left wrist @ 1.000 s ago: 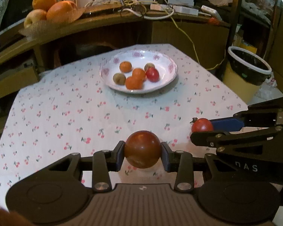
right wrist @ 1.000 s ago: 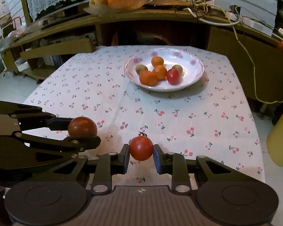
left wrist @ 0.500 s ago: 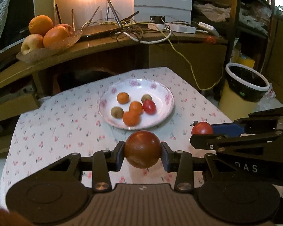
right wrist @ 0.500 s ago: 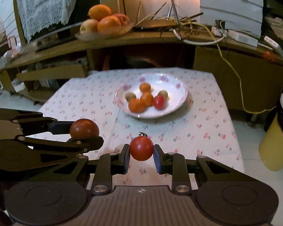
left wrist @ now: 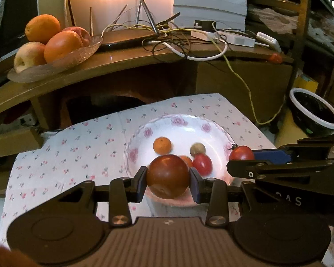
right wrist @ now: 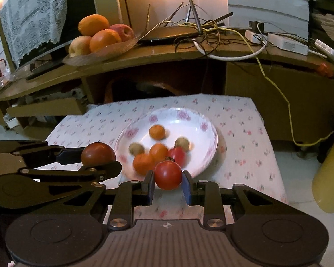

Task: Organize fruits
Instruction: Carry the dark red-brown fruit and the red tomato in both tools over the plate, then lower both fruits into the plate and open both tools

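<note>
Left wrist view: left gripper clamped on dark red tomato, raised over near rim of flowered plate, several small fruits already inside. Right wrist view: right gripper grasping bright red tomato at plate's near edge. Remaining, by appearance: both tomatoes to set down.

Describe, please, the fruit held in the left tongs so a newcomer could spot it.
Start at the flowered white plate on the cherry-print tablecloth. Just before it, the left tongs clamp a dark brownish-red tomato, bigger and duller than the bright red ones nearby.
</note>
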{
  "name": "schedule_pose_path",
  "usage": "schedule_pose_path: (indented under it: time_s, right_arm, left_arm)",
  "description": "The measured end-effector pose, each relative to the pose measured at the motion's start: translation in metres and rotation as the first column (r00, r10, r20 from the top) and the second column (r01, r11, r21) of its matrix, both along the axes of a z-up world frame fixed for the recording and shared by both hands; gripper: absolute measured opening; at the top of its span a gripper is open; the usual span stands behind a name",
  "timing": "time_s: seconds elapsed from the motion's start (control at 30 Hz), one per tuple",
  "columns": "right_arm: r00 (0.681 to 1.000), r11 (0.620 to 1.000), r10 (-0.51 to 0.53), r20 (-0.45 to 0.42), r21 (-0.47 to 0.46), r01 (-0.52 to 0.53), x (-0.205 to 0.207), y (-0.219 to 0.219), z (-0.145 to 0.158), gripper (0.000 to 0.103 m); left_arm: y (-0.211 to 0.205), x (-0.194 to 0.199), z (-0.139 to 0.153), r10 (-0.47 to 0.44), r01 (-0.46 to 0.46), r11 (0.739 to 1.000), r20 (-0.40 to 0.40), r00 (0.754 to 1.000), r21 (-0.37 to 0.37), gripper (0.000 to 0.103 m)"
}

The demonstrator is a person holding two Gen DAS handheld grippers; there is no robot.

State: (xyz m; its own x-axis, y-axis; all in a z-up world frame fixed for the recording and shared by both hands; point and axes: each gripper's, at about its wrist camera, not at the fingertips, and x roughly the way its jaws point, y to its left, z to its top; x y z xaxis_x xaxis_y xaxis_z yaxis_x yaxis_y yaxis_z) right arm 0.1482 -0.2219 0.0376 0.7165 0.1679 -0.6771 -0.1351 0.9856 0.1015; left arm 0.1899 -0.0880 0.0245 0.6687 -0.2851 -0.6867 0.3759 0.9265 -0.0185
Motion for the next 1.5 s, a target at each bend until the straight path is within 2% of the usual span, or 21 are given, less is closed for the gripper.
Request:
schedule_pose_path:
  time_s: [0.3, 0.57, 1.13, 1.5]
  right_arm:
    - [1.0, 1.0, 0.0, -0.029, -0.017, -0.001, 0.049, -0.009, -0.014, 0.029]
    - [0.999, 1.0, 0.007, -0.047, -0.019, -0.008, 0.074, -0.009, -0.024, 0.029]
    - [0.998, 1.0, 0.012, -0.057, -0.023, -0.013, 0.107, -0.005, -0.034, 0.03]
    - [0.998, 1.0, 0.001, -0.061, -0.024, -0.002, 0.112, -0.006, -0.036, 0.032]
  left_arm:
    - [-0.01, 0.042, -0.019, 0.005, -0.004, 1.0, -0.036, 0.999, 0.015, 0.043]
    - [-0.01, 0.059, -0.032, 0.016, -0.014, 1.0, -0.067, 0.998, 0.024, 0.043]
    - [-0.003, 0.077, -0.04, 0.039, -0.039, 0.999, -0.075, 0.996, 0.006, 0.043]
    - [-0.003, 0.08, -0.042, 0.044, -0.045, 0.999, -0.094, 0.995, -0.011, 0.044]
